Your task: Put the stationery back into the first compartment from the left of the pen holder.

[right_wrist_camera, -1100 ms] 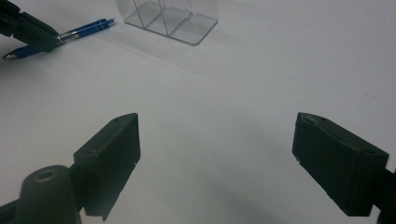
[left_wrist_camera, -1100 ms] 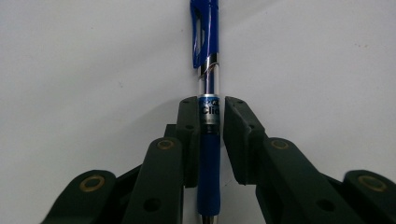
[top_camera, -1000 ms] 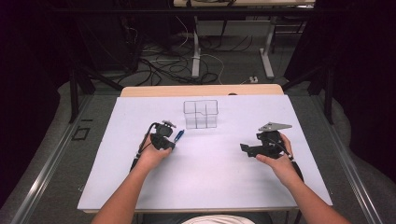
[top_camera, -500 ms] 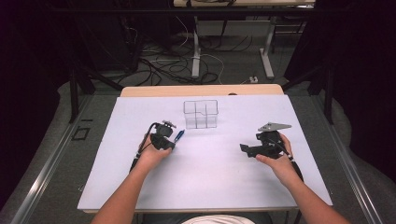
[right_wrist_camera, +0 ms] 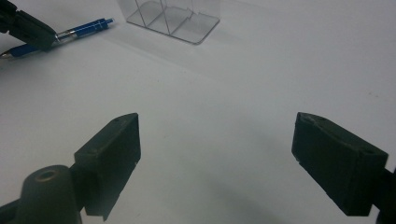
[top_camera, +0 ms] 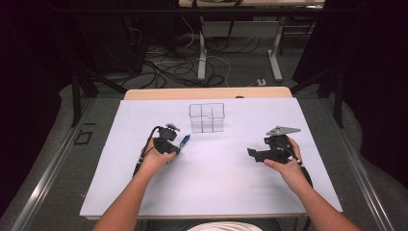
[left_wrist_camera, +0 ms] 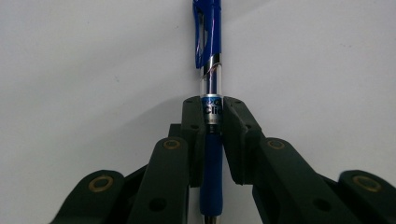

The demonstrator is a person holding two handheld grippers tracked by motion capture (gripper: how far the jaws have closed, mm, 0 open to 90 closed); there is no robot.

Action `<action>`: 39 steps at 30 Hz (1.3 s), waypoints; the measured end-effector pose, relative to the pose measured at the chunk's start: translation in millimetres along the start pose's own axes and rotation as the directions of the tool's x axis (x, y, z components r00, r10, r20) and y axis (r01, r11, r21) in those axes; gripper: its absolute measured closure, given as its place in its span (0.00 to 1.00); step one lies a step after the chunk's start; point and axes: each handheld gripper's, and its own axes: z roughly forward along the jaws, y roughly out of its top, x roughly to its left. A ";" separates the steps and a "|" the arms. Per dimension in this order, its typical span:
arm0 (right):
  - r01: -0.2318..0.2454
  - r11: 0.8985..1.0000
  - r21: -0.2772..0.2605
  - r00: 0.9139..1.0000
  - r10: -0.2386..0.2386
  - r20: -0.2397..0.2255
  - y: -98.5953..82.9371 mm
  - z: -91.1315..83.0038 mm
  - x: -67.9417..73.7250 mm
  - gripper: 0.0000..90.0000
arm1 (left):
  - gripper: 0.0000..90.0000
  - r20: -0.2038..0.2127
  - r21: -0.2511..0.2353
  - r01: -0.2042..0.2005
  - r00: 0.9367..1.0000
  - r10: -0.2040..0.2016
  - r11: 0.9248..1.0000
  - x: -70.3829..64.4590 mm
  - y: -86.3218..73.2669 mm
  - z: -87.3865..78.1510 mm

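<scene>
Left gripper [top_camera: 174,145] clamped on blue pen [top_camera: 184,140], right gripper [top_camera: 253,154] spread wide with nothing in it; no visible change from the earlier frames.

Both hands, both grippers and the pen sit where they were a second ago, nothing shifted. In the left gripper view the jaws are closed on the pen's [left_wrist_camera: 209,107] clear barrel just above the blue grip, clip end pointing away. Right gripper view: jaws far apart over bare sheet, pen [right_wrist_camera: 84,29] and clear divided box [right_wrist_camera: 173,16] farther off. Pen is low over the sheet, left of centre, just in front-left of the clear box [top_camera: 207,117]. Surface: white sheet [top_camera: 211,183] over a wooden table [top_camera: 207,93]. Beyond it grey floor, tangled cables [top_camera: 168,67], white desk legs [top_camera: 202,48], dark curtains around.
</scene>
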 end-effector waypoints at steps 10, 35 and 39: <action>0.000 1.000 -0.001 1.000 0.000 0.003 0.2 -0.9 0.3 0.17 | 0.88 0.077 -0.007 0.047 0.996 -0.047 0.999 4.1 -2.8 -15.6; 0.220 0.974 -0.046 0.973 -0.216 0.076 4.4 -5.1 20.6 0.21 | 0.88 0.181 -0.041 -0.030 0.983 0.037 0.999 -27.0 -0.9 -54.2; 0.286 0.957 -0.050 0.955 -0.280 0.101 4.8 -6.2 26.3 0.23 | 0.88 0.197 -0.039 -0.058 0.978 0.065 0.998 -32.5 -0.4 -54.3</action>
